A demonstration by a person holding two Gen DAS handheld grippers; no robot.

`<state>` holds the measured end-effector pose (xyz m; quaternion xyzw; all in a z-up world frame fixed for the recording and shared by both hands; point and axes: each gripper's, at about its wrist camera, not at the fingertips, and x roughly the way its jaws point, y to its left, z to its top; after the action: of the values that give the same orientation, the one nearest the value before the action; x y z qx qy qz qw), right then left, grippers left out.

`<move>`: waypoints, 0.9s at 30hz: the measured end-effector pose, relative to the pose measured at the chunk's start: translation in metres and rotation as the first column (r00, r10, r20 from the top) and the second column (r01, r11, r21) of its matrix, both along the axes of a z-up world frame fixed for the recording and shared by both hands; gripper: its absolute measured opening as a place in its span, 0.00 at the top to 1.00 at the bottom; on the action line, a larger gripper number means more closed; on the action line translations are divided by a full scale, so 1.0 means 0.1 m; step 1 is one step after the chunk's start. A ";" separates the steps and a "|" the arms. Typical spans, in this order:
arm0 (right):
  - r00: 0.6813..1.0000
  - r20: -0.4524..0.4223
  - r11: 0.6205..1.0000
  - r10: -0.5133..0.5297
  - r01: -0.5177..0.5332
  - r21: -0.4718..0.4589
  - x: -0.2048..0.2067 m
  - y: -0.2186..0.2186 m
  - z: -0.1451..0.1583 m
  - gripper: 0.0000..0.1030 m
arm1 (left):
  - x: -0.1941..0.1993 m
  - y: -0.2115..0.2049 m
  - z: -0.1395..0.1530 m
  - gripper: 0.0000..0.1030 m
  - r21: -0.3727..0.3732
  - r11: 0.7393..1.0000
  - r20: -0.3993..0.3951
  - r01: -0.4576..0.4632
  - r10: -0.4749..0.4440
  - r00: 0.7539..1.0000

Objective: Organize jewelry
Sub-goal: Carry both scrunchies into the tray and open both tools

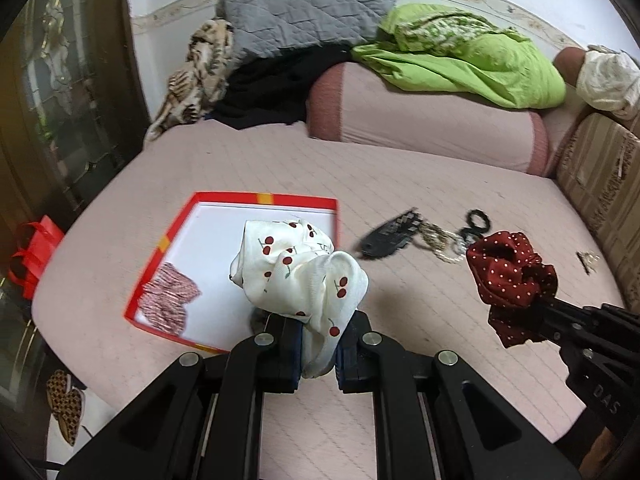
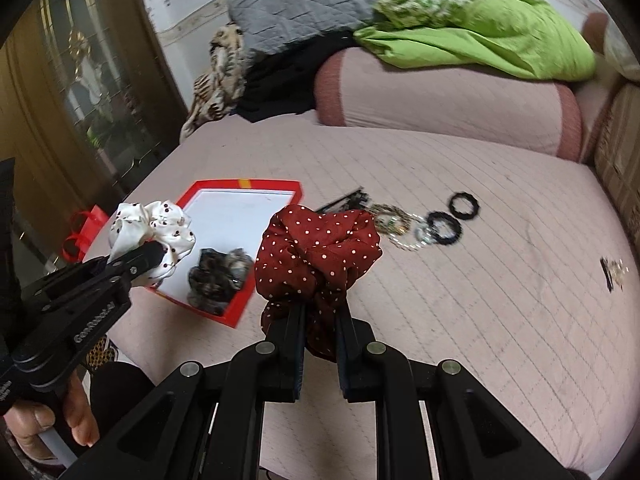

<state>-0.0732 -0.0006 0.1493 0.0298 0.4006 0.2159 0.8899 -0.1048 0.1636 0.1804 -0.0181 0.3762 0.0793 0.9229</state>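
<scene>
Pink bed [image 2: 460, 280], perhaps bracelets [image 2: 394, 224] scattered

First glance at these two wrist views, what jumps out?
Two fabric scrunchies held up over the pink quilted bed: a white cherry-print scrunchie pinched in the left tool, and a dark red white-dotted scrunchie pinched in the right tool. Beside and behind them, the shallow red-rimmed white box lies open on the bed, with a tangle of black hair ties and beaded pieces to its right.
</scene>
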 end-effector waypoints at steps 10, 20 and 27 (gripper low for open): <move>1.000 -0.015 0.999 0.025 -0.026 -0.048 0.24 0.54 0.10 0.86 | 0.19 0.53 0.08 0.89 0.023 0.998 0.017 -0.057 0.057 0.998; 0.997 0.006 0.992 0.082 -0.081 -0.097 0.54 1.09 0.24 0.86 | 0.56 1.16 0.07 0.89 0.059 0.995 -0.009 -0.085 0.086 0.996; 0.995 0.007 0.990 0.099 -0.098 -0.096 0.95 1.43 0.16 0.86 | 1.14 1.63 -0.16 0.89 0.054 0.994 -0.064 -0.098 0.101 0.993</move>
<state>0.0221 0.1427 0.1654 -0.0341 0.4065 0.2403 0.8808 0.0088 0.3266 0.1642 -0.0107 0.4034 0.1352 0.9049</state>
